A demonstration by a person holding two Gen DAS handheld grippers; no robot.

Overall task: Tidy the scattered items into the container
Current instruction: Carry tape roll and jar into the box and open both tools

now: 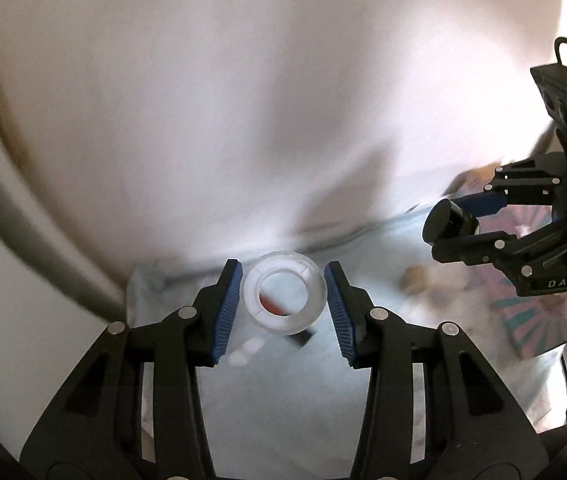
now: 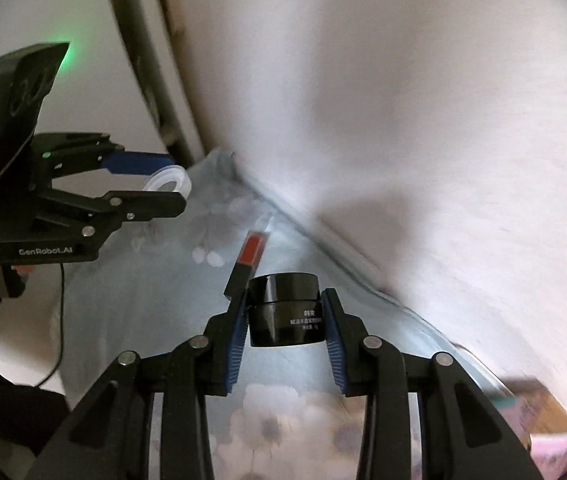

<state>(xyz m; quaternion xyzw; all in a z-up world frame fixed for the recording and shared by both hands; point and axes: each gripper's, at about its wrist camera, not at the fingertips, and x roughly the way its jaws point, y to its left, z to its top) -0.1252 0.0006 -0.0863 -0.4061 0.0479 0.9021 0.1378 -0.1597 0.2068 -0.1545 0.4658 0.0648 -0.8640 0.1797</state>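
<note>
My left hand-held gripper (image 1: 283, 304): black w/ blue ribbed pads, around a clear/white jar (image 1: 284, 294). Right hand-held gripper (image 2: 285, 320): same colours, w/ a glossy black jar (image 2: 285, 308), white print. Red-black lipstick (image 2: 245, 266) on pale blue floral bedsheet (image 2: 143, 292).

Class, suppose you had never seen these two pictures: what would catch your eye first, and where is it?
Each gripper grips a small item above the pale floral cloth. The left gripper clamps a clear ring-shaped roll, and the right gripper clamps a black jar. A red and black stick lies on the cloth beyond the jar.
</note>
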